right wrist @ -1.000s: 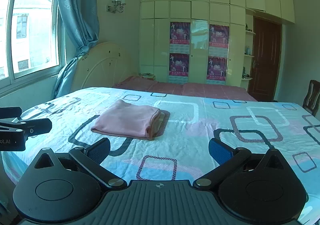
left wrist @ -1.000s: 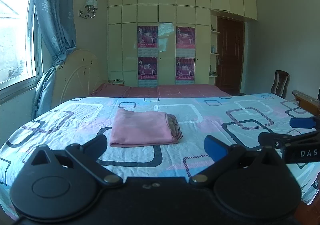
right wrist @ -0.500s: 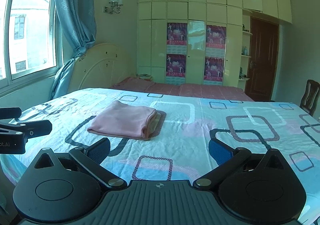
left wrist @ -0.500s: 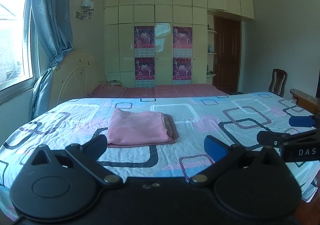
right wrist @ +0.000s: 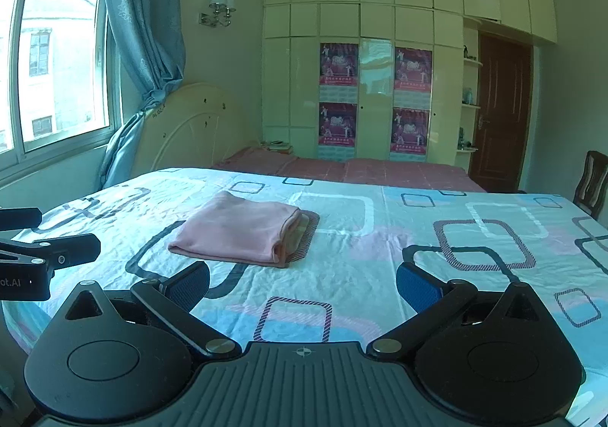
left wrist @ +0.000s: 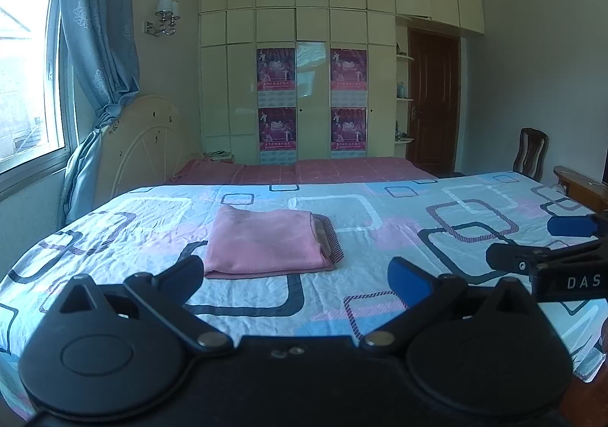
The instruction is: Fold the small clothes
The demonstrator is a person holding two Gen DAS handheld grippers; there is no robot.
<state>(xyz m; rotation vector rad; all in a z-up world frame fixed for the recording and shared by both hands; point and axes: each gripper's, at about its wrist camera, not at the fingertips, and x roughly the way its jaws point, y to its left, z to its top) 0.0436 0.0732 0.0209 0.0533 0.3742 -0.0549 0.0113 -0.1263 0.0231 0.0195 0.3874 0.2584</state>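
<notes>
Left gripper [left wrist: 294, 271] level above near edge of bed [left wrist: 380, 248], jaws spread, nothing held. Right gripper [right wrist: 302, 284] alongside, same height, jaws spread, empty. Pink folded garment [left wrist: 266, 244] flat on bed, ahead of both, untouched.

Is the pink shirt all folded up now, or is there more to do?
It looks done. The pink garment lies folded in a neat rectangle on the patterned bedsheet, with its folded edges on the right. Nothing is in hand: the left tool and the right tool are both open, empty and short of it. No other clothes show on the bed.
</notes>
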